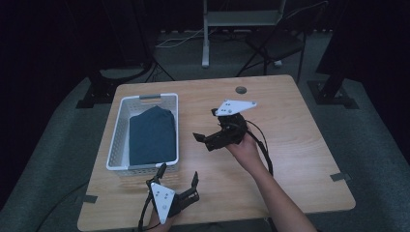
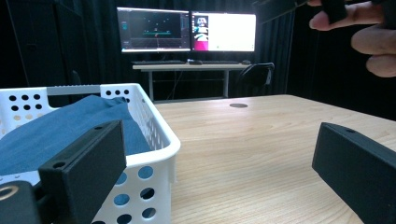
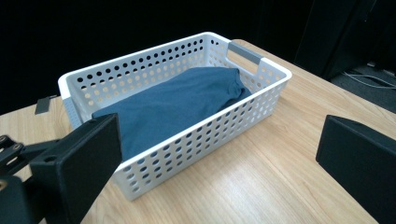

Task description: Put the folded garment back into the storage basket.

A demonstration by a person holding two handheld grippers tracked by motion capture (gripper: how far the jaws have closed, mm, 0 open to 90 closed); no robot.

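A: Risks from here?

B: Main one: the folded dark-blue cloth (image 1: pixel 152 137) lies inside the white perforated plastic basket (image 1: pixel 116 126), on the left part of the light wooden table (image 1: pixel 290 145). If a jaw comes in too low it likely hooks the basket's rim or a hole, and the light basket slides or tips instead of the cloth lifting. A shallow pinch prob. takes the top layer only, so the fold falls open.

A: Where's the left gripper?

B: The left gripper (image 1: pixel 179 175) sits at the near table edge, just beside the basket's near-right corner, not touching it; jaws spread wide, nothing between. In the left gripper view one jaw overlaps the basket wall, so a swing toward the basket could knock it.

A: And the right gripper?

B: The right gripper (image 1: pixel 205 137) is held up over the table's middle, w/ the hand (image 1: pixel 244 147) under it, forearm angled in from the bottom edge. It's aimed left at the basket, well apart from it; jaws also wide apart, empty.
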